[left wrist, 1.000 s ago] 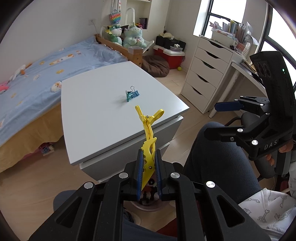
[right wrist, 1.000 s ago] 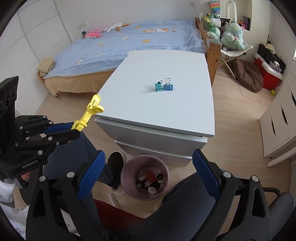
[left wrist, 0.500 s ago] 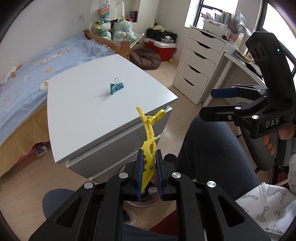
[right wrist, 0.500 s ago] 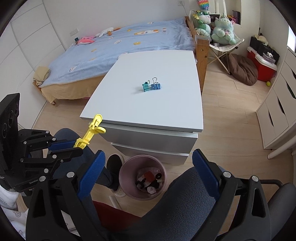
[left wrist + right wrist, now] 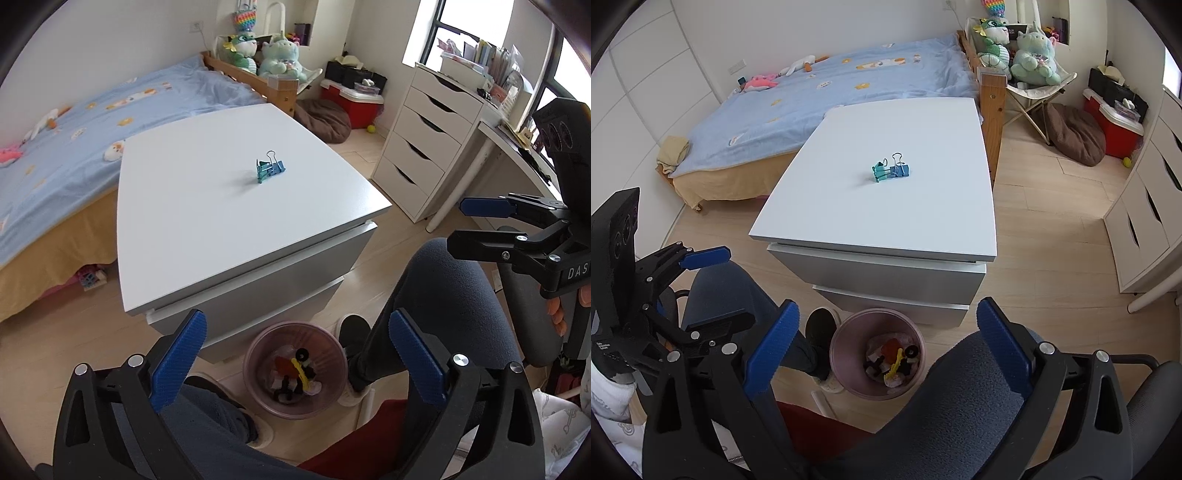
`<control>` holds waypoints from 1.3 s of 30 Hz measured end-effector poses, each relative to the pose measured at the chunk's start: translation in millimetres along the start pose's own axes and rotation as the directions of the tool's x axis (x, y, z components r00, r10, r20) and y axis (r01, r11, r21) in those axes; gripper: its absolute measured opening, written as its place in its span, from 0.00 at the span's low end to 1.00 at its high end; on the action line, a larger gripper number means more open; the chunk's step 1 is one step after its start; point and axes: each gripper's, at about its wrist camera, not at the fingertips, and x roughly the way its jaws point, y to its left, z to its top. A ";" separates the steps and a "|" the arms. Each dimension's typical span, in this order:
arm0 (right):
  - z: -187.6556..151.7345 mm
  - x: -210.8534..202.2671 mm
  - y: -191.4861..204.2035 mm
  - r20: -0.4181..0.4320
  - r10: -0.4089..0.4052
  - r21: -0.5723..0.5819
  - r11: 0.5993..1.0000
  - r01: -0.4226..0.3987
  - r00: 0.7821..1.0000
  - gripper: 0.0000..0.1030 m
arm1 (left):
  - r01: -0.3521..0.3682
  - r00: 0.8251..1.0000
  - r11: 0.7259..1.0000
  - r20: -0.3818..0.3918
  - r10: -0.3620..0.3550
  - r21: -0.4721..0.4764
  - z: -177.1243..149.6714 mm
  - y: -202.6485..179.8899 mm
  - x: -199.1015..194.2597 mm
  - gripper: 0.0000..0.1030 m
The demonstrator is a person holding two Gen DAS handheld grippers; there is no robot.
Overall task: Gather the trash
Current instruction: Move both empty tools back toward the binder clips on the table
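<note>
A pink trash bin [image 5: 255, 349] [image 5: 842, 339] stands on the floor in front of the white table [image 5: 192, 229] [image 5: 886, 221]. A yellow clip [image 5: 301, 374] [image 5: 895, 363] lies inside it among other small trash. Two binder clips, teal and blue [image 5: 269, 170] [image 5: 891, 171], sit together on the tabletop. My left gripper [image 5: 297, 363] [image 5: 718, 290] is open and empty above the bin. My right gripper [image 5: 886, 349] [image 5: 471, 221] is open and empty, to the right of the left one.
A bed with a blue cover [image 5: 66, 122] [image 5: 831, 96] lies beyond the table. A white drawer unit [image 5: 424, 140] stands at the right. The person's legs [image 5: 436, 295] [image 5: 738, 295] flank the bin. Plush toys, a red cooler [image 5: 1113, 118] and a brown cushion sit at the back.
My left gripper opened and released the yellow clip, which now lies in the bin. The right gripper stayed open.
</note>
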 end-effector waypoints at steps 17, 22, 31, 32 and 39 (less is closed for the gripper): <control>23.9 7.7 -0.9 0.014 -0.009 -0.015 1.000 0.009 1.000 0.93 | 0.002 0.999 0.999 0.054 0.000 -0.042 26.3 18.1 -1.5 0.92; 35.9 7.9 -4.0 0.025 -0.014 -0.015 1.000 0.015 1.000 0.93 | 0.015 0.997 0.999 0.078 -0.012 -0.034 49.6 25.0 5.1 0.92; 44.6 12.8 -8.8 0.025 -0.011 -0.006 1.000 0.011 1.000 0.93 | 0.008 0.997 0.999 0.080 -0.011 0.032 92.5 31.4 31.2 0.92; 44.8 13.3 -9.2 0.025 -0.011 -0.006 1.000 0.011 1.000 0.93 | 0.008 0.997 0.999 0.075 -0.010 0.038 95.6 31.9 35.2 0.92; 45.3 12.8 -14.5 0.025 -0.013 0.006 1.000 0.013 1.000 0.93 | -0.001 0.999 0.994 0.035 -0.003 0.108 118.8 32.2 69.4 0.92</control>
